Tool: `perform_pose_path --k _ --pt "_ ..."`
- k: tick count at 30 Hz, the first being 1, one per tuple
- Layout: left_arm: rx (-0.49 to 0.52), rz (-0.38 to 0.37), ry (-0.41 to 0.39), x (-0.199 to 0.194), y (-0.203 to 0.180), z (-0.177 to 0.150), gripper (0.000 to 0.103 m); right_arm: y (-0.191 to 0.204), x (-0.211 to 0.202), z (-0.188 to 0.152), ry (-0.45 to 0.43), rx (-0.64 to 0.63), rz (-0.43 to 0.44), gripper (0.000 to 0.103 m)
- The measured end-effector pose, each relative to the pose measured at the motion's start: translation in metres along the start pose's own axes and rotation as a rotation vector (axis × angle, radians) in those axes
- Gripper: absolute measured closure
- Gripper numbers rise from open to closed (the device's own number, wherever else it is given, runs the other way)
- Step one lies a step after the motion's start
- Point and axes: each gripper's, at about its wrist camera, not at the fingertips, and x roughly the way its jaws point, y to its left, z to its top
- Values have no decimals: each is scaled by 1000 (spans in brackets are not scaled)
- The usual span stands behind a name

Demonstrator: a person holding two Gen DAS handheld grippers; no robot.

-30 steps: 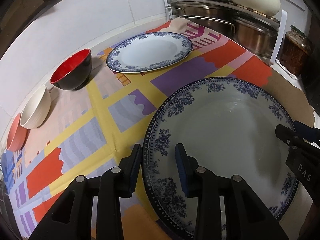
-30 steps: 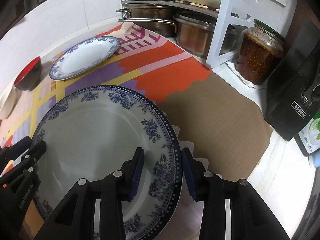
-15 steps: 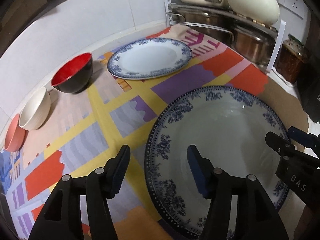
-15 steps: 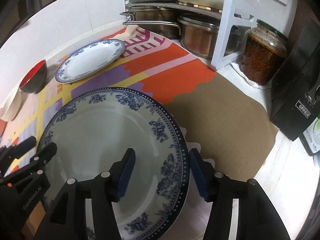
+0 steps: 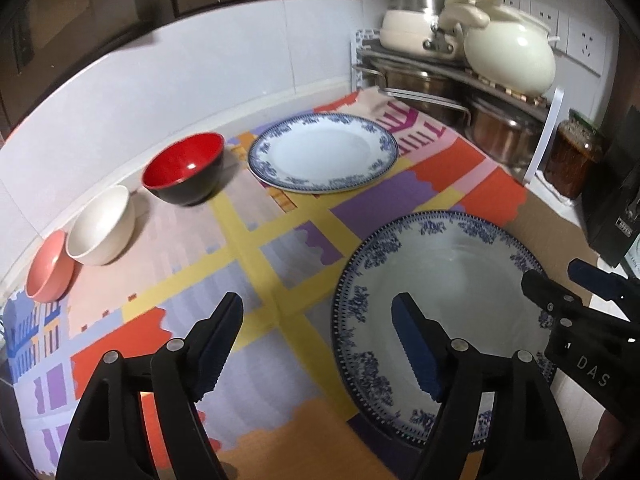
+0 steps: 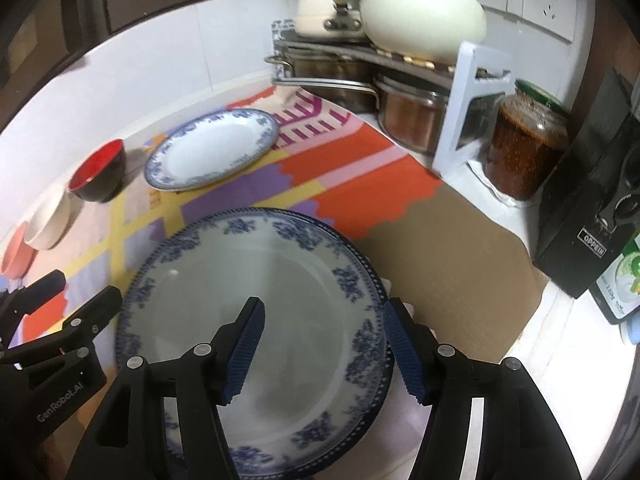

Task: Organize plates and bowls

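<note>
A large blue-and-white plate [image 5: 448, 264] [image 6: 248, 264] lies flat on the near part of the patterned mat [image 5: 256, 240]. My left gripper [image 5: 318, 312] [image 6: 86, 286] hovers over its left rim, jaws opening, pads clear of the plate. Over the right rim my right gripper [image 6: 323, 308] [image 5: 554, 276] is also opening and holds nothing. A smaller blue-and-white plate [image 5: 322, 152] [image 6: 212, 148] sits at the back. Along the left wall stand a red-and-black bowl [image 5: 184, 168] [image 6: 98, 172], a white bowl [image 5: 100, 228] [image 6: 50, 220] and a pink bowl [image 5: 50, 268] [image 6: 16, 252].
A metal rack [image 6: 360, 56] with steel pots and a cream pot [image 6: 424, 12] fills the back corner. A jar of chilli paste [image 6: 524, 148] and a black appliance [image 6: 592, 200] stand on the right. A brown mat [image 6: 448, 256] lies right of the large plate.
Both grippers have let go of the large plate's rim, spread their jaws and risen. The plate now rests on the mat and looks smaller in both views.
</note>
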Motion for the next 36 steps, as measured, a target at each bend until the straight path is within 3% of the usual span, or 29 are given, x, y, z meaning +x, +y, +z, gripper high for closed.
perform_pose_path --k 14,22,36 --pt "71 20 -108 -28 32 29 24 33 -33 23 -67 -10 34 39" --pt "54 -91 -44 -11 57 62 24 45 -37 52 -93 -20 29 39" --pt "132 -39 -39 24 78 131 24 67 -3 121 -53 -51 38 39"
